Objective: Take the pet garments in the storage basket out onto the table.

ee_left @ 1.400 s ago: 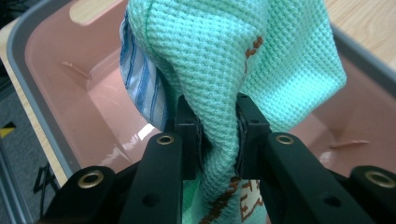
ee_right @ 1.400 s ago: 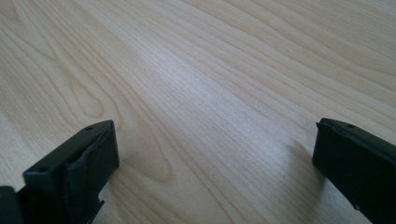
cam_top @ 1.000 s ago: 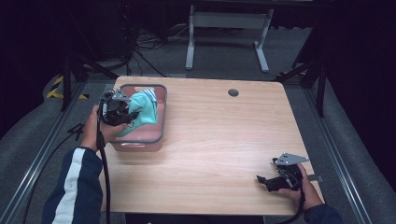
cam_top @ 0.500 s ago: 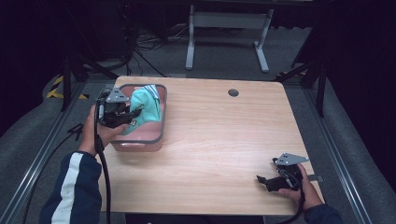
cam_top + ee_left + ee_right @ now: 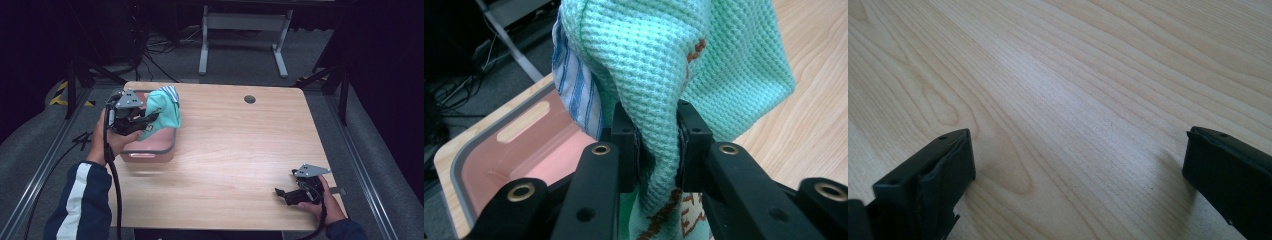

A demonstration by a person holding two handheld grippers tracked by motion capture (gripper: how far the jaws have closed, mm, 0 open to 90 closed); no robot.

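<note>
Resting low at the lower right of the high view, the right gripper (image 5: 292, 192) sits on the pale wooden surface (image 5: 240, 150), held by a hand (image 5: 325, 202) that comes in from the bottom edge. In the right gripper view its fingers (image 5: 928, 180) stand wide apart at the lower corners of the frame, with nothing but bare wood grain between them.

Farther up and at the left of the high view, the left gripper (image 5: 145, 120) is held above the near part of a pink bin (image 5: 150, 150) with a grey rim, which stands at the surface's upper left corner. A dark sleeve with a white stripe (image 5: 75, 200) leads up to the hand (image 5: 112, 142) that carries it, and a black cable hangs down from it. Its fingers (image 5: 694, 145) are clamped on a fold of a mint green waffle-weave cloth (image 5: 664, 65), seen closely in the left gripper view: the fabric bunches between the two pads and billows above them, with brown stitching near the grip and a blue-and-white striped piece (image 5: 574, 95) along its left edge. The cloth hangs lifted over the bin, whose pink floor shows at the lower left of that view.

Beyond, near the far edge of the surface, lies a round dark hole (image 5: 249, 99).
</note>
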